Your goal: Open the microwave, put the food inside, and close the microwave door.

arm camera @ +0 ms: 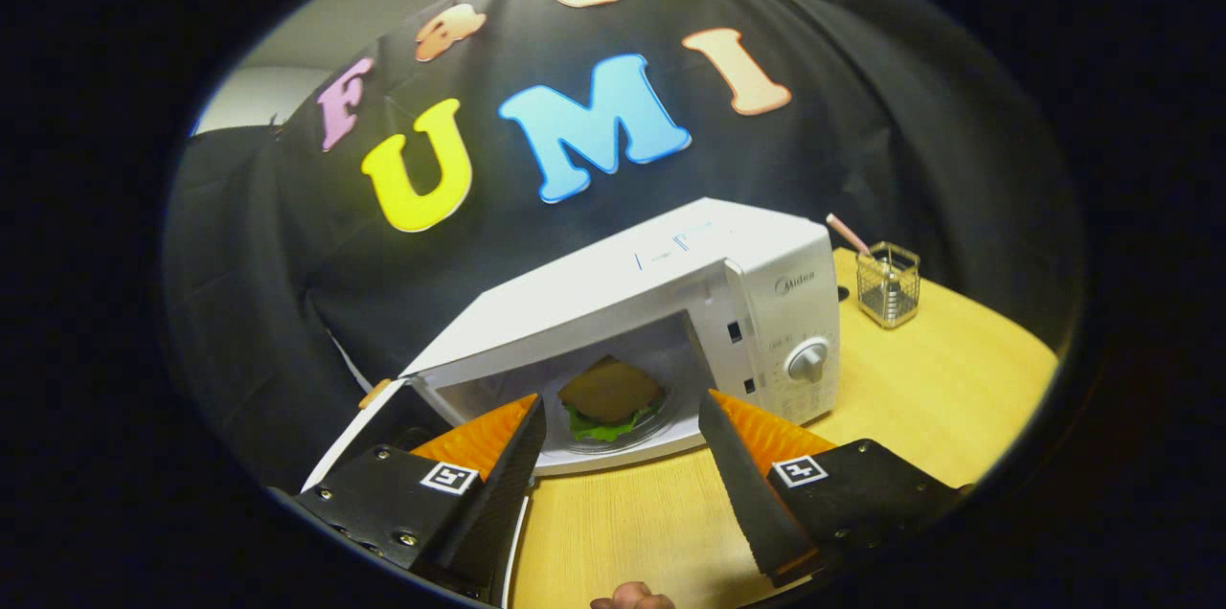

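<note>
A white microwave [661, 303] stands on the wooden table [919, 398] with its door [359, 441] swung open to the left. Inside its cavity a burger with a brown bun and green lettuce [609, 400] rests on the glass turntable. My gripper [623, 417] is open, its two fingers spread wide just in front of the cavity opening, with nothing between them. The burger lies beyond the fingertips, apart from them. The left finger [508, 465] overlaps the lower edge of the open door in the view.
A small wire-mesh holder [888, 284] with a pink stick in it stands on the table to the right of the microwave. The microwave's control dial [807, 359] faces me on its right panel. A fingertip of a hand [632, 597] shows below the fingers.
</note>
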`<state>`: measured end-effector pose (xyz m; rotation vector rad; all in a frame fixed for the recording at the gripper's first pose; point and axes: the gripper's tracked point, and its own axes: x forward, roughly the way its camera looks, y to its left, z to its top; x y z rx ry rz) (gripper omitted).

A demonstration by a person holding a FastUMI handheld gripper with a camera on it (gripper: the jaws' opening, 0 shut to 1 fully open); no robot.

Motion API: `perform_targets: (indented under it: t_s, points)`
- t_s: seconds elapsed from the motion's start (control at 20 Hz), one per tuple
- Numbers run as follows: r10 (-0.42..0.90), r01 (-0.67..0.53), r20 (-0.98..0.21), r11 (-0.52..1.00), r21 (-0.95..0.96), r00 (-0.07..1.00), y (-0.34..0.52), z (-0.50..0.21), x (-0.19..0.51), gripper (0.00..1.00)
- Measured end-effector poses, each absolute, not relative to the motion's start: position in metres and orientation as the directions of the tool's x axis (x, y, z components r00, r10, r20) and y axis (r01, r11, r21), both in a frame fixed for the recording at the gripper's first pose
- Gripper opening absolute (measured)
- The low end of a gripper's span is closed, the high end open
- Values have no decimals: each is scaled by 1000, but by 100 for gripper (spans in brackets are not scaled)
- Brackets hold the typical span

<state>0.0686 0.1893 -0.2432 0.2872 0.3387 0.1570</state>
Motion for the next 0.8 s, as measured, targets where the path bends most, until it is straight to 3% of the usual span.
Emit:
perform_targets:
  t_s: [0.35,0.65,0.75,0.8]
  points:
    - [188,-161,-162,973,164,969,181,-163,-5,96]
    - [258,-244,-138,963,109,956,214,-151,-64,93]
    - [279,-269,-136,959,89,951,231,-153,-79,72]
    - [283,-276,-139,959,70,949,236,-157,-86,54]
